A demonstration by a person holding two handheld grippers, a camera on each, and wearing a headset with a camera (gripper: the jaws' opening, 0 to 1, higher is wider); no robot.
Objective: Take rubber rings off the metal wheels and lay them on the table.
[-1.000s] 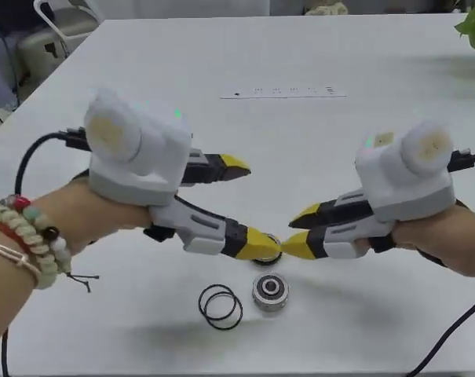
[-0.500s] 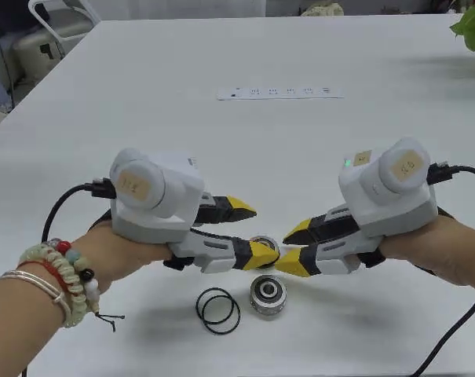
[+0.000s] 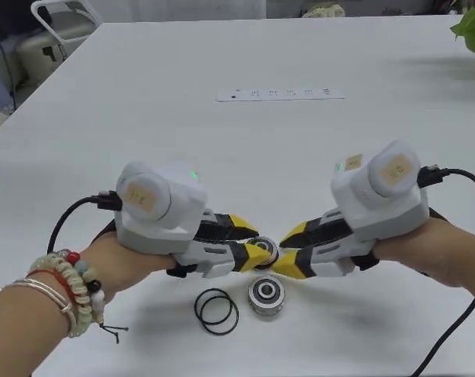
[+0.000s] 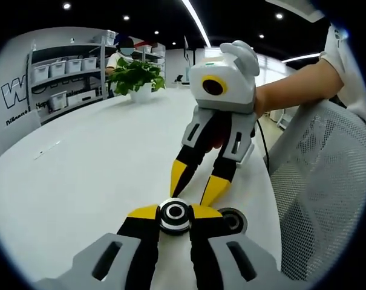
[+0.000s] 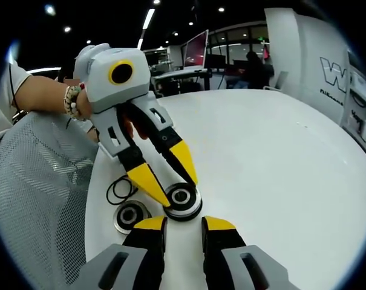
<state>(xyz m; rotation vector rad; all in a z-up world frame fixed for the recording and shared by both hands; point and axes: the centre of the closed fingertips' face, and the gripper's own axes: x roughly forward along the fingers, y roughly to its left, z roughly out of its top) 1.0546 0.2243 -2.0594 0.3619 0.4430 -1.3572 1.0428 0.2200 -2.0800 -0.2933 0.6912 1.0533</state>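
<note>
My left gripper (image 3: 257,250) is shut on a small metal wheel (image 3: 264,253), held just above the white table (image 3: 221,157). In the left gripper view the wheel (image 4: 175,216) sits pinched between the yellow tips of that gripper (image 4: 173,210). My right gripper (image 3: 288,250) faces it from the right, open, its tips (image 4: 195,184) right at the wheel with nothing between them. From the right gripper view, the held wheel (image 5: 183,199) lies just ahead of the right gripper (image 5: 184,225). A second wheel (image 3: 266,293) lies on the table below, beside two black rubber rings (image 3: 217,308).
A white power strip (image 3: 280,94) lies further back on the table. A potted plant (image 4: 134,75) stands at the far right. Cables trail from both grippers. A mesh chair back (image 4: 316,181) stands at the table's near edge.
The left gripper's jaws, wide apart a second ago, have shut on the wheel. Both grippers have drawn closer together, and the right tips now meet the wheel.
</note>
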